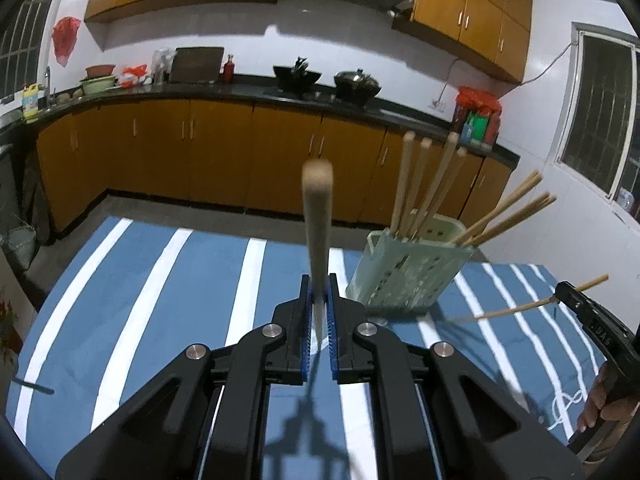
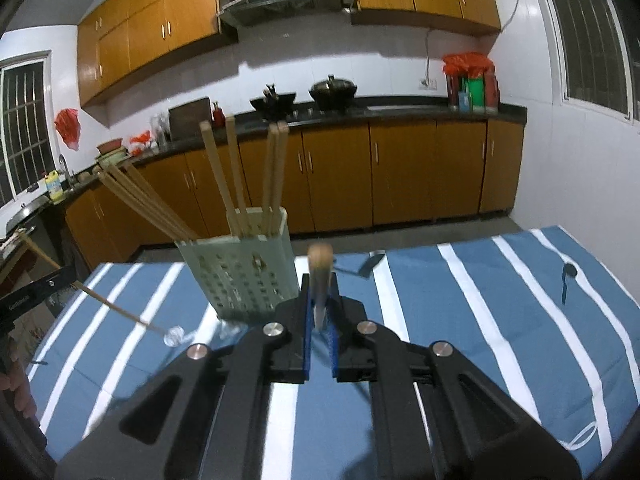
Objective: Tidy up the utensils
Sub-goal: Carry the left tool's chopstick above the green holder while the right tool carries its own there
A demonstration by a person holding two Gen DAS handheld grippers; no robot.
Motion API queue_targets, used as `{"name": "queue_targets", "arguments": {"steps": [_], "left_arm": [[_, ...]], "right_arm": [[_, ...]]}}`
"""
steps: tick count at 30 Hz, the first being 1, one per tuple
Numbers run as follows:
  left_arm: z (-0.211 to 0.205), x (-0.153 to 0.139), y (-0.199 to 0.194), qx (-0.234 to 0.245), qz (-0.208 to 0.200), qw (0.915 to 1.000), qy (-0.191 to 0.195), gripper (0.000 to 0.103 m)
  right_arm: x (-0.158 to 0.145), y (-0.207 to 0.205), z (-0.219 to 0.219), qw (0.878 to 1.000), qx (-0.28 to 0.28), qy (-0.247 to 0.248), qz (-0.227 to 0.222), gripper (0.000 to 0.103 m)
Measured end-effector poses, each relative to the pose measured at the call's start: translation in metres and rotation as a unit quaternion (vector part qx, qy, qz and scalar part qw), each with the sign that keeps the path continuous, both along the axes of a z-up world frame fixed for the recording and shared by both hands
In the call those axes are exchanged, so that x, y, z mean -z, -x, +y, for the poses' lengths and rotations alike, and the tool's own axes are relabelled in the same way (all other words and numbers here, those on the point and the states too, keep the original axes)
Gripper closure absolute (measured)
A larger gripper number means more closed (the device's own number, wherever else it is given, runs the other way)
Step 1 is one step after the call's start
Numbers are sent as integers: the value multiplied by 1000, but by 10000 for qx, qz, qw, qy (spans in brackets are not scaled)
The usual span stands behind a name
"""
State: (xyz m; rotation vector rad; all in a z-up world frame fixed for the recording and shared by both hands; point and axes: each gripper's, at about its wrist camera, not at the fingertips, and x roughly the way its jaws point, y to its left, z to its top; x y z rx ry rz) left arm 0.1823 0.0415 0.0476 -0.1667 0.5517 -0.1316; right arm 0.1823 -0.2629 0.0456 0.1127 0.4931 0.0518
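Observation:
A pale green perforated utensil holder (image 1: 408, 270) (image 2: 244, 270) stands on the blue striped tablecloth, with several wooden-handled utensils and chopsticks in it. My left gripper (image 1: 320, 300) is shut on a wooden-handled utensil (image 1: 317, 220) that points up and forward, left of the holder. My right gripper (image 2: 320, 300) is shut on another wooden-handled utensil (image 2: 319, 268), just right of the holder. In the left wrist view the other gripper (image 1: 576, 300) shows at the right with its thin utensil (image 1: 516, 312). In the right wrist view the other gripper (image 2: 36, 292) shows at the left with its utensil (image 2: 116, 308).
The table (image 1: 160, 280) carries a blue cloth with white stripes. Dark utensils lie on it at the far right (image 2: 566, 280) and behind the holder (image 2: 370, 264). One lies at the left edge (image 1: 34, 386). Kitchen counter and orange cabinets (image 1: 220, 152) stand beyond.

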Motion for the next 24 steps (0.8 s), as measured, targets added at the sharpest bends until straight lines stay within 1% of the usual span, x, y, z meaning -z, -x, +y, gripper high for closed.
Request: {"name": "queue_targets", "arguments": {"steps": [6, 10, 16, 19, 24], "left_arm": [[-10, -25, 1, 182, -301, 9993, 102, 96], [-19, -47, 4, 350, -591, 9974, 216, 96], [-41, -84, 4, 501, -1192, 9910, 344, 96], [-51, -98, 0, 510, -1474, 9871, 352, 96], [-63, -114, -13, 389, -1801, 9823, 338, 96]], "right_arm": [[-33, 9, 2, 9989, -219, -165, -369, 95], [-61, 18, 5, 9960, -447, -354, -688, 95], [-106, 27, 19, 9875, -685, -425, -1355, 95], [-121, 26, 25, 9842, -737, -403, -1557, 95], [-142, 12, 37, 9780, -761, -301, -1920, 95]]}}
